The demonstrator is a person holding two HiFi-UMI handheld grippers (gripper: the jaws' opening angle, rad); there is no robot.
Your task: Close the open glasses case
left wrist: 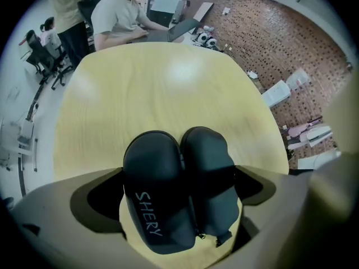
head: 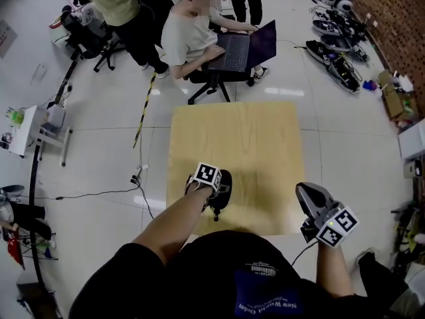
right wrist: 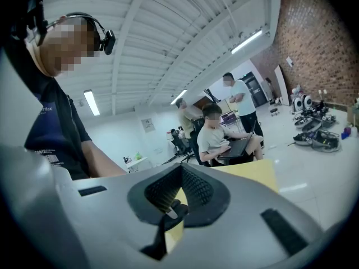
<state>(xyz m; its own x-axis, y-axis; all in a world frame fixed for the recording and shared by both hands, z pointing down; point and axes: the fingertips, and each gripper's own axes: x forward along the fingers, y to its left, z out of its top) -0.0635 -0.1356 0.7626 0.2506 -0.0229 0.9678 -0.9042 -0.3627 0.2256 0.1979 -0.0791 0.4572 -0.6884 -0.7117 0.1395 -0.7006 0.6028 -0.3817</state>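
Glasses case (left wrist: 154,172) lies on the worktop (left wrist: 157,88) between the wide-parted jaws of the left gripper (left wrist: 174,198), pads clear of it; shells look folded together, zip seemingly not drawn; right gripper (right wrist: 178,198) clenched, empty, well apart from the case.

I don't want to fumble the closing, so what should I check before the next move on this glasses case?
1. Case closed: not ok; the glasses case lies open on the table, halves side by side.
2. Case between left jaws: ok; the left gripper straddles it, jaws wide, pads not pressing.
3. Right gripper ready to help: not ok; the right gripper is shut, empty, off the table's right edge.
4. Contents: cannot tell; only the outer shells show.
5. Zipper pull free: ok; it sticks out at the case's near end.
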